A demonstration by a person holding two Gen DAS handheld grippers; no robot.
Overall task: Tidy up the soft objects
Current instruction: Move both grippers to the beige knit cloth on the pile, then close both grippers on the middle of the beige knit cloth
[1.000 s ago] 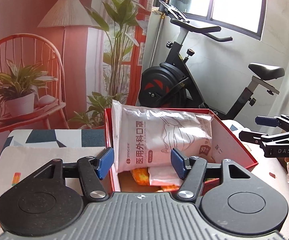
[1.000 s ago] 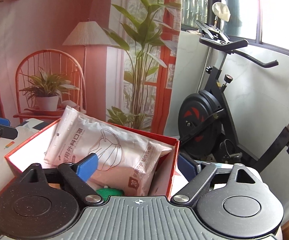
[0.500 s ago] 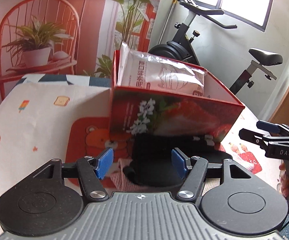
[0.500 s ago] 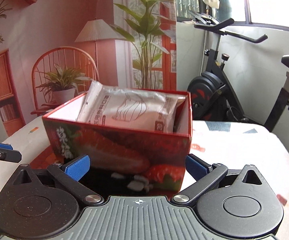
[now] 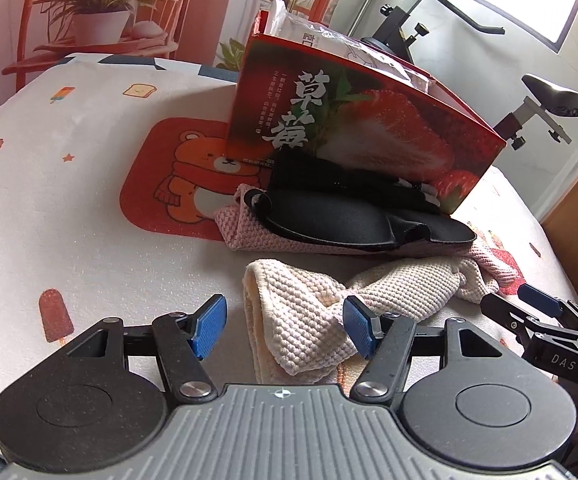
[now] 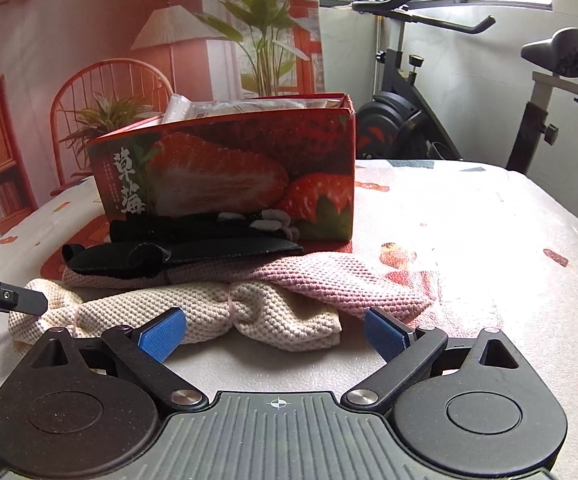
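I am holding a hand-held gripper in each hand above a padded surface (image 5: 69, 208) printed with small cartoons. My left hand-held gripper (image 5: 285, 326) has its blue fingers spread wide and holds nothing; the folded end of a cream knitted cloth (image 5: 305, 316) lies between them, with no pad pressing on it. My right hand-held gripper (image 6: 275, 332) is also spread wide and empty, poised just in front of the same cloth's other end (image 6: 249, 312).

Behind the cream cloth lies a pink knitted cloth (image 6: 329, 276), with a black eye mask (image 5: 329, 224) resting on top of it. Behind these stands a red strawberry-printed box (image 6: 229, 172), open at the top, with a white packet of face masks (image 5: 329, 44) sticking out.

I judge this to be the approach to the next soft item, the cream cloth. The next move calls for lowering onto the cloth, pinching a good thickness of the fold, then lifting it toward the box.
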